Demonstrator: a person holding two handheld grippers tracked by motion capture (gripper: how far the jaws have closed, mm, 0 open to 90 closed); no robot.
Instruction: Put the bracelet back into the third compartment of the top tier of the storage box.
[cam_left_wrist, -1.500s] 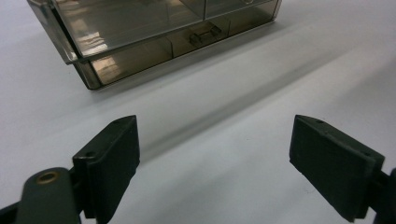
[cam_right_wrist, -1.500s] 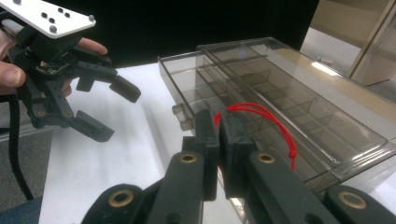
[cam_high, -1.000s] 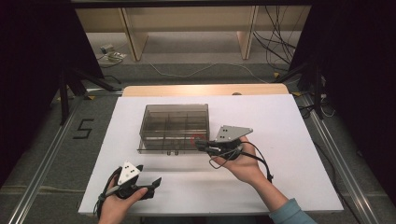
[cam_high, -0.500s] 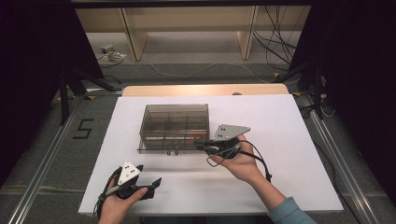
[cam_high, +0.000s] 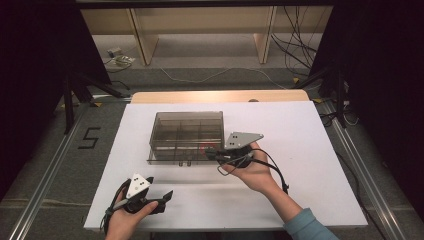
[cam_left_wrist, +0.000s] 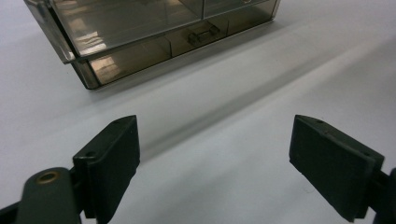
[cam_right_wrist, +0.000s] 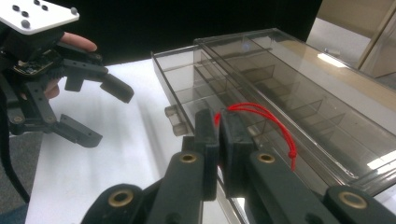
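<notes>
Red string (cam_right_wrist: 261, 116) pinched at organizer box (cam_high: 186, 136) front right corner, mid-table (cam_high: 310, 150).
Right gripper (cam_right_wrist: 219, 126) clamped on string; left gripper (cam_left_wrist: 215, 154) gaping, idle near front edge. Next, probably: lift clear or drop into a compartment.

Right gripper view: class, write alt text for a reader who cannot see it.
The right gripper pinches a red string loop against a clear smoky compartment box. Farther off, the left gripper hangs open above the white table.

The box (cam_high: 186, 136) is smoky, see-through brown-grey on a white table (cam_high: 310, 150). The cord (cam_right_wrist: 266, 119) is bright red. Both grippers' jaws are black, their top plates pale grey.
</notes>
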